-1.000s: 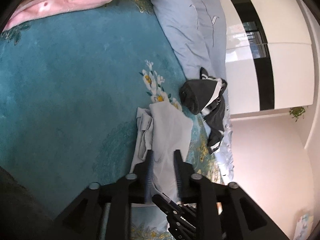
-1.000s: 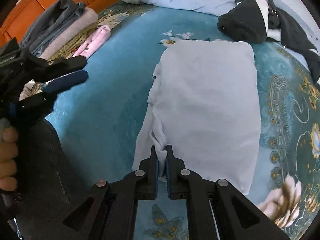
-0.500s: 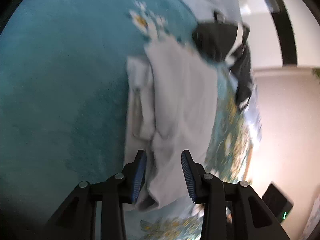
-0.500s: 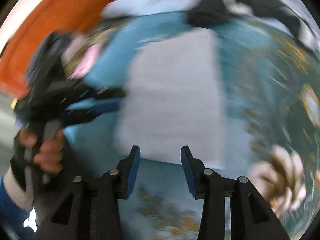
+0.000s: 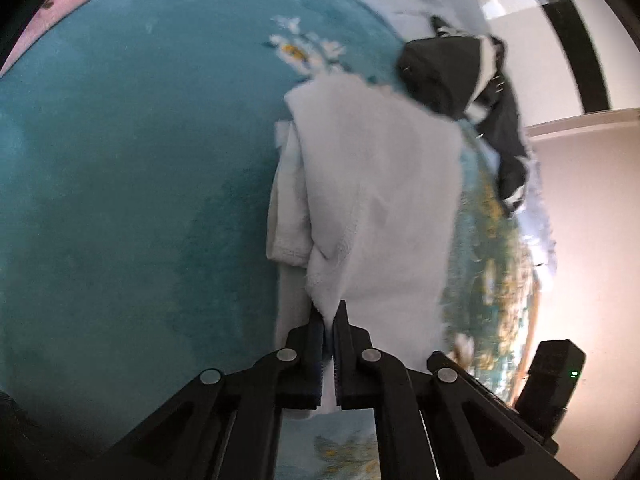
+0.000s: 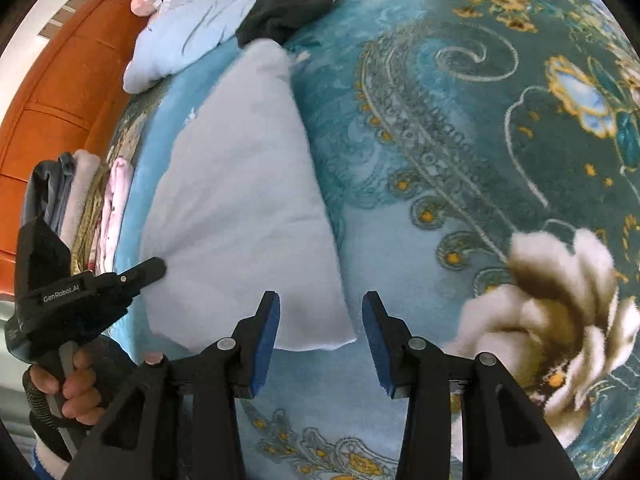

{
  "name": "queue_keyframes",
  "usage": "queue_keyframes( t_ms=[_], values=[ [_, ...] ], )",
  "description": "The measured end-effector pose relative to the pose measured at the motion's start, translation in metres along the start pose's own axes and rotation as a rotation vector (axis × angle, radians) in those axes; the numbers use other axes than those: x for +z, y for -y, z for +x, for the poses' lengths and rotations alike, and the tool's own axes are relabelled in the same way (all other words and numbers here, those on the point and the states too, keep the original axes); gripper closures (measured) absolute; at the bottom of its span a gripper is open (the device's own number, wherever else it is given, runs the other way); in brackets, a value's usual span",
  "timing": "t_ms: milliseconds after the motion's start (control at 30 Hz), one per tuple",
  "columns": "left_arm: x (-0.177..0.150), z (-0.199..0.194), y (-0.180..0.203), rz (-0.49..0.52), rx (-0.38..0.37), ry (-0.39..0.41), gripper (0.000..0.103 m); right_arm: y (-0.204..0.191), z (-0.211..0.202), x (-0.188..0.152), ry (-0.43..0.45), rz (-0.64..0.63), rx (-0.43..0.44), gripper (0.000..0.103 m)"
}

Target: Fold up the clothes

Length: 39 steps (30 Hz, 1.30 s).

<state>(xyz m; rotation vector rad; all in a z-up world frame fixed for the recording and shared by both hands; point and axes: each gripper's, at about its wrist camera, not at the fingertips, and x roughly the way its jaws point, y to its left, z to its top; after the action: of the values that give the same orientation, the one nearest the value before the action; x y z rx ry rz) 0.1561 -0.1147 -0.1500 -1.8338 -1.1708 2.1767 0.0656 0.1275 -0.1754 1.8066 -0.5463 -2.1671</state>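
The folded pale garment (image 5: pixel 380 200) lies on the teal blanket (image 5: pixel 120 200), stretching away ahead of both tongs. Its near left corner is clamped in the left gripper (image 5: pixel 328 320). Its near right corner lies between the parted fingers of the right gripper (image 6: pixel 320 320), unpinched.

Left wrist view: close, looks steeply down along its fingers onto the pale folded garment (image 5: pixel 380 200) on the teal bedspread (image 5: pixel 140 200); right wrist view: same steep close look from the garment's opposite corner; both share garment, bedspread, black clothing (image 5: pixel 448 76)
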Motion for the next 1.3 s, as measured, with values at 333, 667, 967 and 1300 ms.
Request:
queue_keyframes(
  t_ms=[333, 667, 967, 1300],
  values=[
    [0.043, -0.017, -0.023, -0.096, -0.085, 0.158, 0.032, 0.001, 0.018, -0.004, -0.041, 0.023, 0.040, 0.054],
    [0.101, 0.018, -0.037, -0.160, -0.202, 0.162, 0.035, -0.003, 0.020, -0.004, -0.031, 0.101, 0.063, 0.052],
    [0.094, 0.014, -0.030, -0.157, -0.207, 0.192, 0.089, -0.008, 0.028, 0.001, -0.054, 0.190, 0.037, 0.083],
    [0.068, -0.033, -0.027, -0.166, -0.218, 0.307, 0.092, -0.063, -0.023, 0.040, -0.025, -0.062, 0.035, 0.096]
  ],
)
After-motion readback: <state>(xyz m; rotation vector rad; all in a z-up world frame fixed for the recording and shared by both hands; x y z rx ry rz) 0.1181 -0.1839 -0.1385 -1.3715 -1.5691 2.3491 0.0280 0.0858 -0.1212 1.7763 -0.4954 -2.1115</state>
